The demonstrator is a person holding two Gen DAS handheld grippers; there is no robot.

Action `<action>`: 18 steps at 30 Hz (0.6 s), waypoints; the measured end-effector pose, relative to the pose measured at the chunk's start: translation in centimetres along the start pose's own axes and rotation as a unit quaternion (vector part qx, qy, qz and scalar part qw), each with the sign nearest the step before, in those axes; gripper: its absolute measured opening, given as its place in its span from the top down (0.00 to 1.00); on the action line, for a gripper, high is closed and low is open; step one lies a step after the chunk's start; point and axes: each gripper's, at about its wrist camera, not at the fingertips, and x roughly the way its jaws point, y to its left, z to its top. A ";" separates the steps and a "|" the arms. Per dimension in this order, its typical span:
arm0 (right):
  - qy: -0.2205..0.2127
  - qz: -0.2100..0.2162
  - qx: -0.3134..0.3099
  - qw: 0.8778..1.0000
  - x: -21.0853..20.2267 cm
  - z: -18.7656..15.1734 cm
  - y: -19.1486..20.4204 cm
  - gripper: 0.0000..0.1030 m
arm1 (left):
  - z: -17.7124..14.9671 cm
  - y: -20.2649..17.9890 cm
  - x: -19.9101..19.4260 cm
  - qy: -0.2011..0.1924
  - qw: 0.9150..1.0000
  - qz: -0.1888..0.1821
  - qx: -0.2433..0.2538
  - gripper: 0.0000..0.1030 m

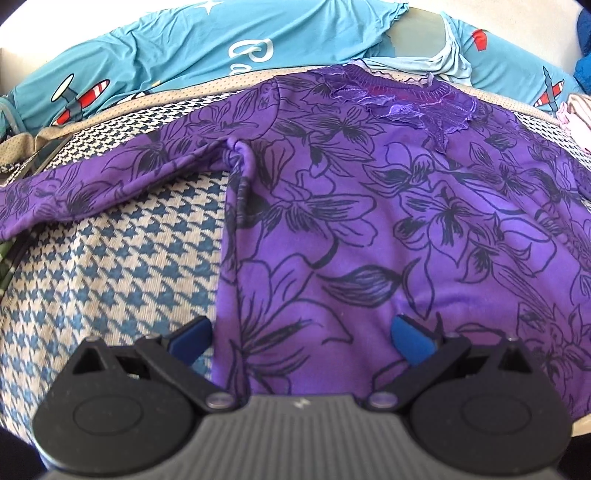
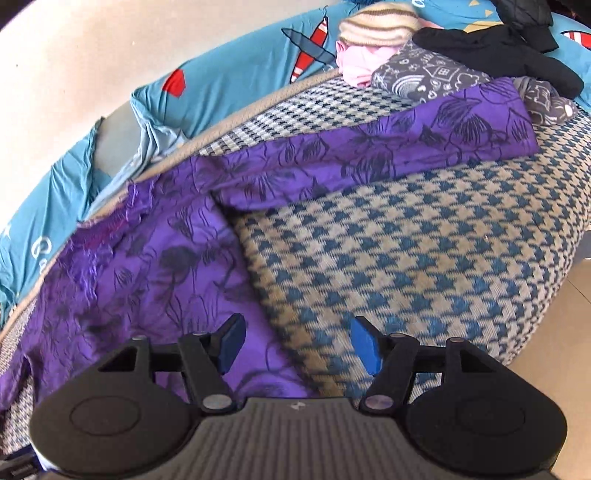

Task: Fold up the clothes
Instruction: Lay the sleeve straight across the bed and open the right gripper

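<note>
your purple long-sleeved top with black flower outlines (image 1: 369,206) lies spread face up on the blue-and-cream houndstooth woven cover (image 1: 110,266), neckline with its purple lace trim (image 1: 413,107) at the far edge. in the left wrist view one sleeve (image 1: 92,184) stretches out flat to the left, with a small pucker at the armpit. in the right wrist view the other sleeve (image 2: 406,144) runs out to the right, its cuff end near a folded grey printed cloth (image 2: 428,79).

your left gripper (image 1: 301,338) is released, blue pads wide apart, above the top's lower left side edge; nothing is pinched. your right gripper (image 2: 299,343) is also released, left pad over purple fabric, right pad over bare houndstooth, straddling the top's side edge; no cloth is caught between them.

a turquoise sheet with red-and-white aeroplane prints (image 1: 147,48) lies beyond the cover. black garments (image 2: 498,51), a pink cloth (image 2: 356,66) and a striped cream knit (image 2: 376,22) sit at the far right.
</note>
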 end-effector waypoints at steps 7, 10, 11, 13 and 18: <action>0.033 -0.025 -0.055 0.998 1.3 -2.1 1.5 0.38 | -1.0 0.2 -1.3 -0.009 1.000 0.001 0.017 0.00; 0.029 -0.046 -0.102 0.993 1.5 -2.8 2.8 0.37 | -1.2 0.6 -1.7 -0.011 1.000 0.000 0.010 0.00; 0.025 -0.049 -0.111 0.992 1.5 -3.1 3.0 0.41 | -1.3 0.8 -1.7 -0.011 1.000 0.001 0.007 0.00; 0.014 -0.049 -0.123 0.991 1.4 -3.5 3.5 0.52 | -1.4 1.2 -1.7 -0.010 1.000 0.004 0.002 0.00; -0.009 -0.043 -0.152 0.987 1.1 -4.4 4.6 0.89 | -1.5 1.8 -1.7 -0.006 1.000 0.003 -0.010 0.00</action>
